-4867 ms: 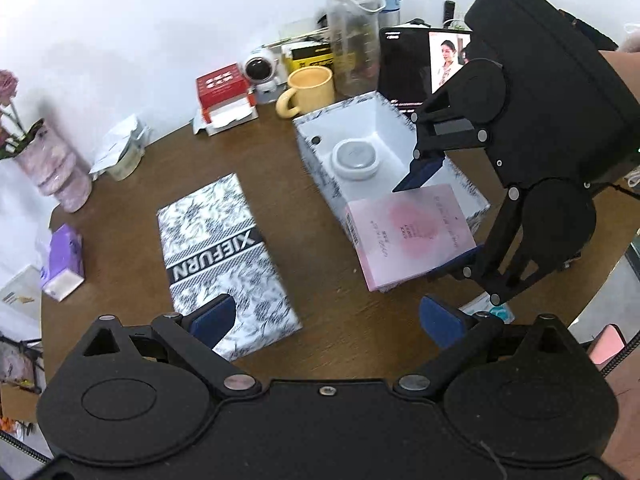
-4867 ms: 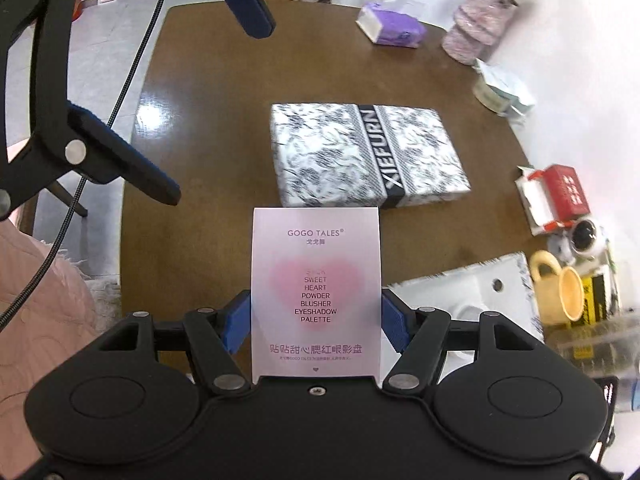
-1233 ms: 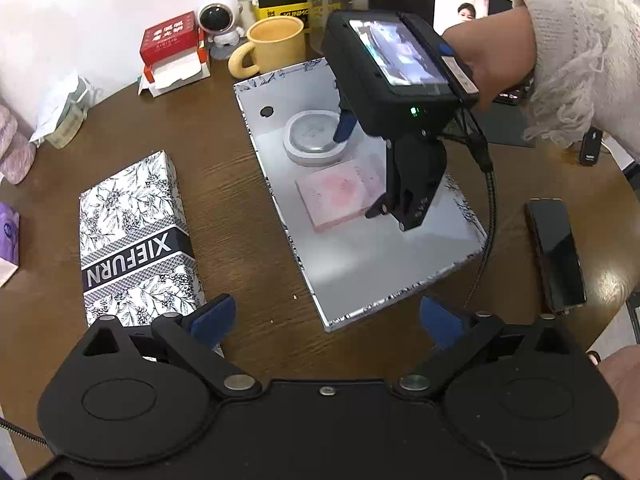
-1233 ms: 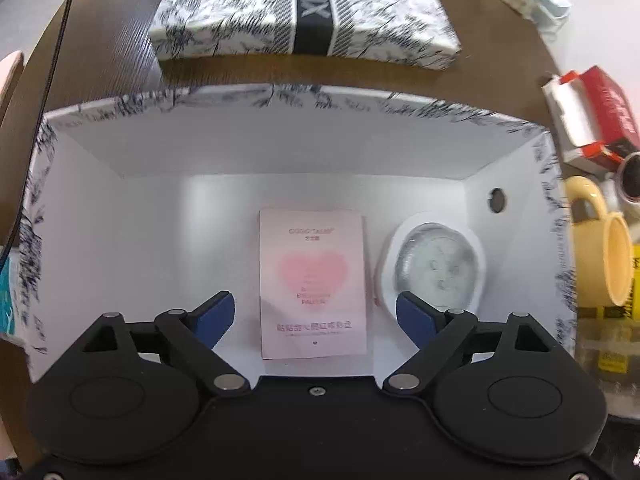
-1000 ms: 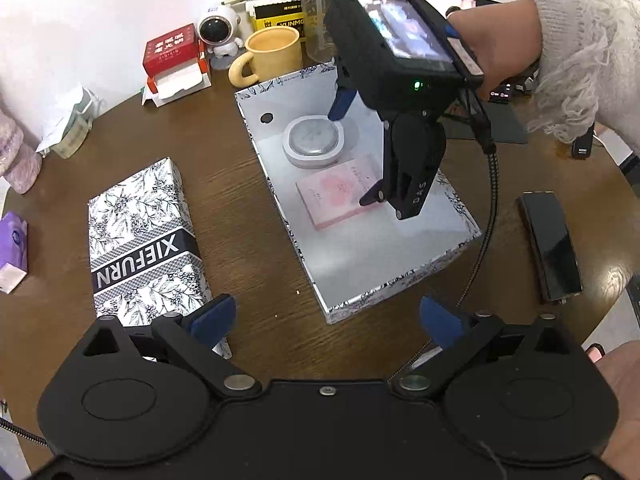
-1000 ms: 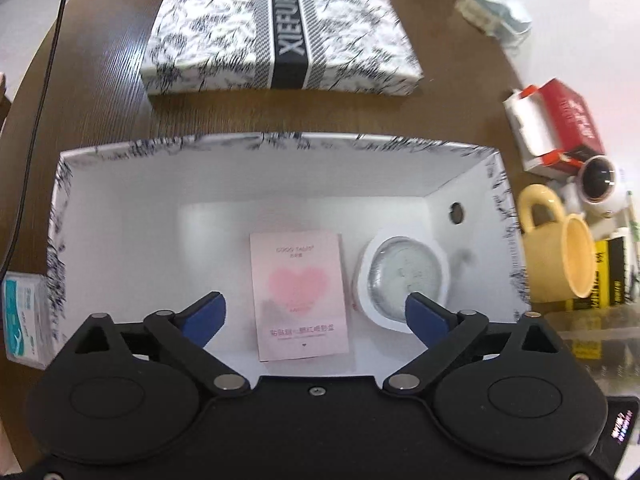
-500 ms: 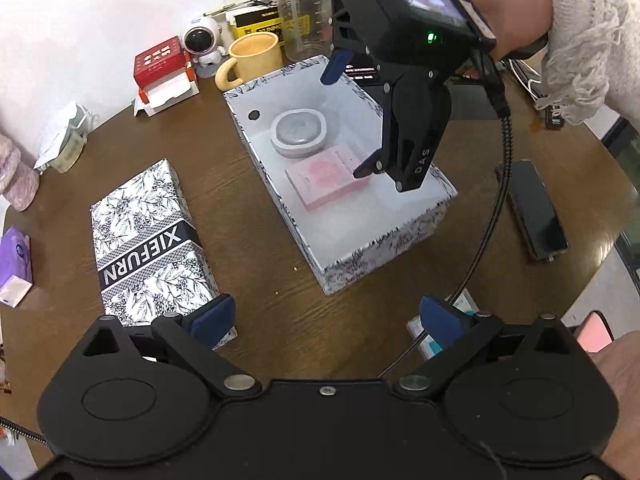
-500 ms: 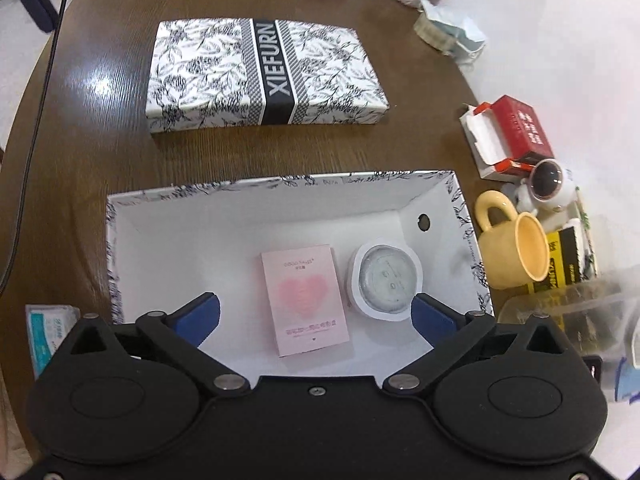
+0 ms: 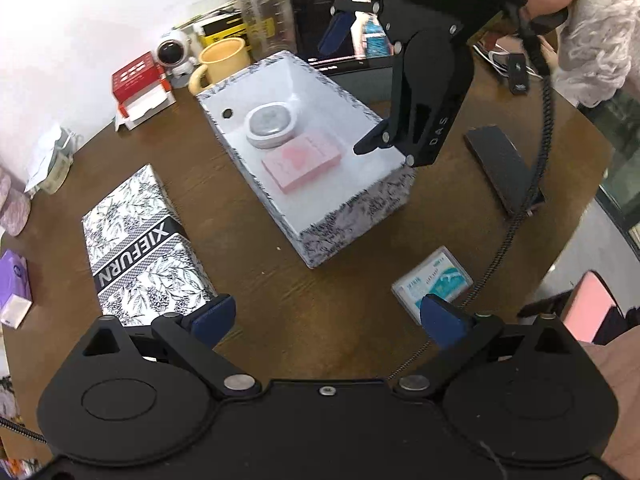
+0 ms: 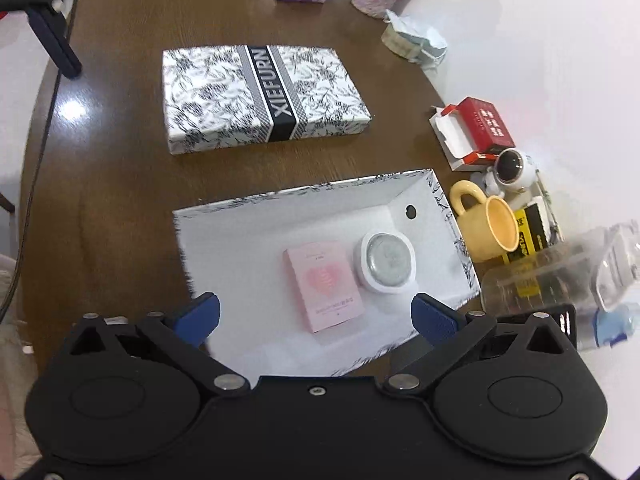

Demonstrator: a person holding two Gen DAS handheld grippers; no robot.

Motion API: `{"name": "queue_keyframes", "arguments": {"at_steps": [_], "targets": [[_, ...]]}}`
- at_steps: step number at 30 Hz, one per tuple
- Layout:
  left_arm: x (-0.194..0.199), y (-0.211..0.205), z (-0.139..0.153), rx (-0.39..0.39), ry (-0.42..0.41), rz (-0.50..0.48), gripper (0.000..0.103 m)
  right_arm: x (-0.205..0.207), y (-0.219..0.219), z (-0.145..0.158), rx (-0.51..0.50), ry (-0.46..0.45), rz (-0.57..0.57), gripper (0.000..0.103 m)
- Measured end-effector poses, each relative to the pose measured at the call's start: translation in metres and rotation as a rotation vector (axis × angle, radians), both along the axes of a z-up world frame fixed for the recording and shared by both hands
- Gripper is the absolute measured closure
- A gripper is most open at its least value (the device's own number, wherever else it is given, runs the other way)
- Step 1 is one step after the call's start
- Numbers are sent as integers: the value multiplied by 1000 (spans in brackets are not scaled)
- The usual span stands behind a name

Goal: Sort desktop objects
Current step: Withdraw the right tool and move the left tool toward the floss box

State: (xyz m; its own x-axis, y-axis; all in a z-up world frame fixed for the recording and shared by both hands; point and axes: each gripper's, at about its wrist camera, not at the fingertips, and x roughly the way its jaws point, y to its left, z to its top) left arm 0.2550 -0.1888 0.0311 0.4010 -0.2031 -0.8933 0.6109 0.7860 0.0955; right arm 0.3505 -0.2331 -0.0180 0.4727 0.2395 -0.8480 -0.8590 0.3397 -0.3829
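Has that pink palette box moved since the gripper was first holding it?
Yes. The pink palette box went from the right gripper down into the open white box, beside the round compact.

Round brown wooden table (image 10: 120,184) against white wall (image 10: 540,60).

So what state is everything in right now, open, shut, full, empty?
Left gripper: open, holding nothing.
Right gripper: open, holding nothing.
White box: lid off, holds two things.
Pink palette box: lying flat inside.
Round case: closed, inside.
Patterned lid: on the table.
Yellow mug: on its side.
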Motion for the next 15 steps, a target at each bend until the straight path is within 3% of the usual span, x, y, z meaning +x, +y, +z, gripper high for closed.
{"name": "queue_keyframes", "arguments": {"at_steps": [7,15], "targets": [[-15,-10,-8,13,4,-105,3,-53,-15,14,7,-9,-35,0],[-29,-33,-31,38,29,-237,3,-114,-27,3,-7,33,-79,0]]}}
